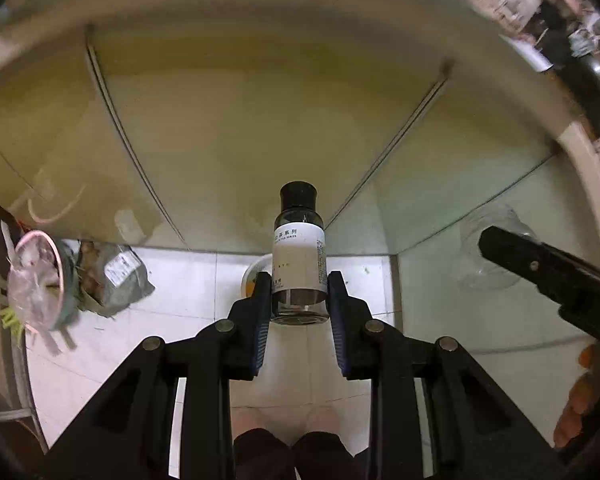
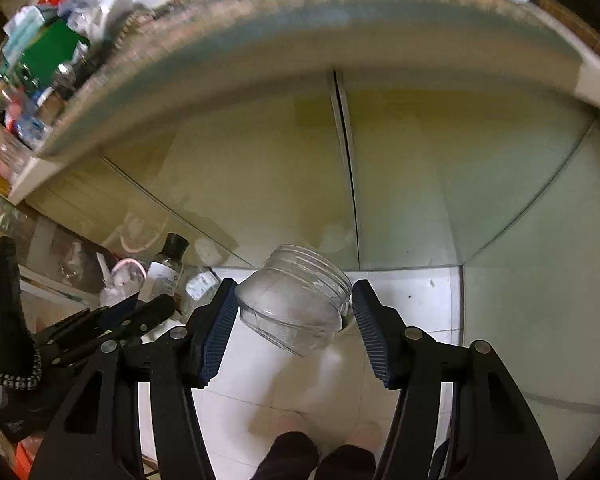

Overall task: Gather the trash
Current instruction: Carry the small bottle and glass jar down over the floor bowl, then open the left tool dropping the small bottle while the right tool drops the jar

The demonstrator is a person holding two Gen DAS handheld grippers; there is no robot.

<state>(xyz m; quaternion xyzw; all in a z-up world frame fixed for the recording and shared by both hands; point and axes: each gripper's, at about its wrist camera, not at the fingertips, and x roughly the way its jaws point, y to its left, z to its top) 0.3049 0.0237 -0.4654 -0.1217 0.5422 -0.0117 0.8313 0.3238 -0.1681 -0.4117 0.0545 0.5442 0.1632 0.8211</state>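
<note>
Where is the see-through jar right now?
The clear jar is tilted between the right gripper fingers in the right wrist view, above the white floor tiles. In the left wrist view it sits right of the labeled bottle.

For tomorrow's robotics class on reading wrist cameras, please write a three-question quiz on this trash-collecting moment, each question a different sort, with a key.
1. True or false: the left gripper holds a bottle with a black cap.
2. What sits between the fingers of the right gripper? A) a paper cup B) a clear jar C) a green box
3. In a word: is the jar upright or tilted?

Key: 1 true; 2 B; 3 tilted, its open mouth turned toward the upper right of the right wrist view.
</note>
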